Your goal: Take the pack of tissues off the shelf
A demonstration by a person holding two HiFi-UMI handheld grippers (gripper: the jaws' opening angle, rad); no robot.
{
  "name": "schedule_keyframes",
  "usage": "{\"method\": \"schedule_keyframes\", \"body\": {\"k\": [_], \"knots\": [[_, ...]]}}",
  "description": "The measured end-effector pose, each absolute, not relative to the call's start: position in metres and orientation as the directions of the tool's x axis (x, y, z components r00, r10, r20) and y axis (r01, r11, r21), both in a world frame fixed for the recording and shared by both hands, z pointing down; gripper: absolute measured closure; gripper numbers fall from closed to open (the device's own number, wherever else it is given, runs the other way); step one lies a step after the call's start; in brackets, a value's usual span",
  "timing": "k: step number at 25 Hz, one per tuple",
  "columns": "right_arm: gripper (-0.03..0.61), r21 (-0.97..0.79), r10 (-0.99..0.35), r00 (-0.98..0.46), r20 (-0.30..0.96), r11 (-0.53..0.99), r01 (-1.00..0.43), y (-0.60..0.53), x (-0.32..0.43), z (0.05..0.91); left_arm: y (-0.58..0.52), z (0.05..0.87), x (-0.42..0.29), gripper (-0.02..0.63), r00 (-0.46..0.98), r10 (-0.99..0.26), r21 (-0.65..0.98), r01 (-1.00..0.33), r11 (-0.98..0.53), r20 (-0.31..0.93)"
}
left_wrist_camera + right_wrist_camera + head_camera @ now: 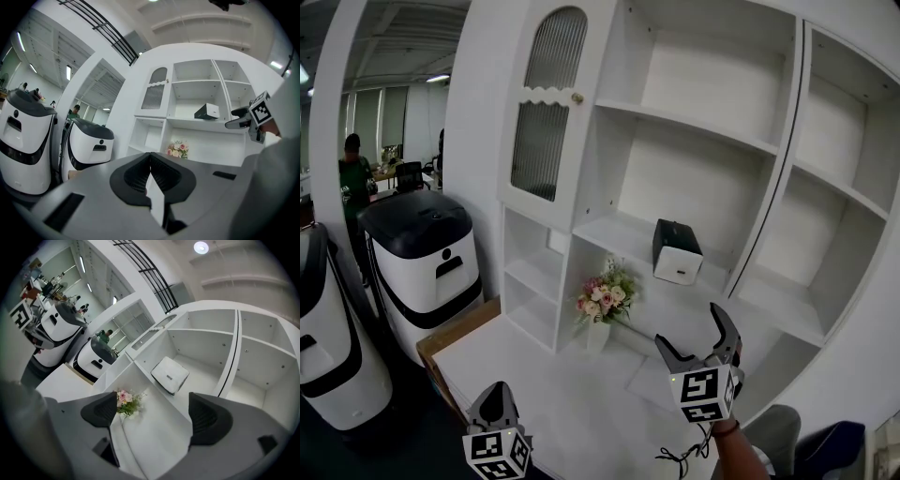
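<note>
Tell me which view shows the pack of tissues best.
The right gripper view: the pack of tissues appears largest there, unobstructed on its shelf. The head view shows it smaller but clear; the left gripper view shows it small and far off.

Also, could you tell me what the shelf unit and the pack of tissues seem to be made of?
Shelf unit: likely painted or laminated board, matte white, flat crisp-edged panels. Pack of tissues: smooth, boxy, white with a black side; card or plastic, cannot tell.
</note>
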State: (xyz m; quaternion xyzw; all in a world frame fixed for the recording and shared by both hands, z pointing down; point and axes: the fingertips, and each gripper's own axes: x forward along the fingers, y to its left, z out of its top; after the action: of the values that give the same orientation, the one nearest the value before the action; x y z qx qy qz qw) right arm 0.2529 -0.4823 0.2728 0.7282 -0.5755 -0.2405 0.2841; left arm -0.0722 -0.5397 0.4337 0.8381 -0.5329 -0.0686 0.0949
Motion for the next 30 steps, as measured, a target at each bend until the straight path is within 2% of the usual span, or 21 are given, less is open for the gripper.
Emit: {"method": "schedule_keyframes", "body": {"k": [20,30], "knots": [[0.061,0.931,-0.952,0.297,-0.069,-0.168,-0.323,-0.540,0.267,0.216,-0.553,0.436,-0.068,0.595,0.401,-0.916,0.227,-0.890,-0.395,-0.024],[0.055,0.957,-0.949,0.313,-0.033,-0.120,-0.265,-0.571,0.270,0.212,-0.564,0.437,-0.071,0.595,0.378,-0.925,0.232,-0.898,-0.373,-0.025]]}}
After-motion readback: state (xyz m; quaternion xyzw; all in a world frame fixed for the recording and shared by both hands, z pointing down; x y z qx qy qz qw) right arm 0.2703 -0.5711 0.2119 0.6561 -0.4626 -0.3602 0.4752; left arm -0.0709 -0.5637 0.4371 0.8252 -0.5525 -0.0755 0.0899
